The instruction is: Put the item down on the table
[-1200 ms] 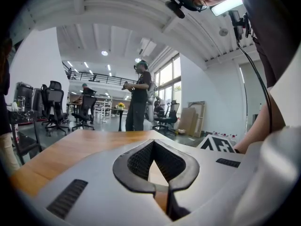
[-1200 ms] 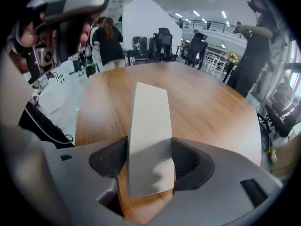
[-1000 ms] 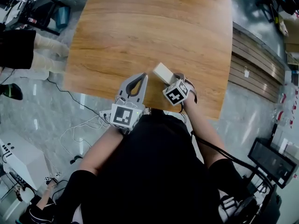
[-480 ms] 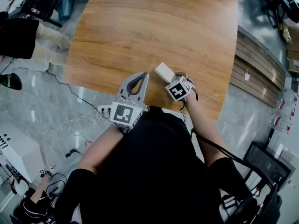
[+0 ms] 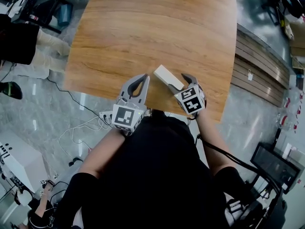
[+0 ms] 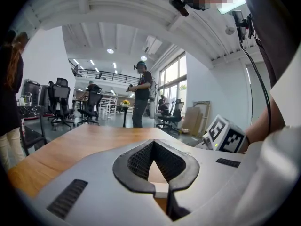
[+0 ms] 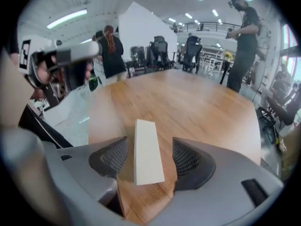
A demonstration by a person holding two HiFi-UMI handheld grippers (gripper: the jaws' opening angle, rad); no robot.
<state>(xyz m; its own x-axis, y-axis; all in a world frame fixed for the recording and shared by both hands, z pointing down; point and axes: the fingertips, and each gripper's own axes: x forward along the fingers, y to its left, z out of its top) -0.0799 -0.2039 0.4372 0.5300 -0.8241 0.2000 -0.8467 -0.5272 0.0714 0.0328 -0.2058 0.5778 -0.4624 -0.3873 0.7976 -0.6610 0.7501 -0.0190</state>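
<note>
The right gripper (image 7: 150,159) has its jaws wide apart and grips nothing. Between them stands the white rectangular block (image 7: 146,149), which seems to rest on one narrow long side. It is very close to one ribbed pad, and I cannot tell if they touch; to the other pad there is a clear gap. The block sits on the light wooden table (image 5: 152,27), near the edge closest to the person. Just beside it, the left gripper (image 5: 141,80) has its jaws pressed together on nothing. The danger, I think, is in pulling back: if the near pad brushes the block, it may tip over or be dragged toward the table edge.
</note>
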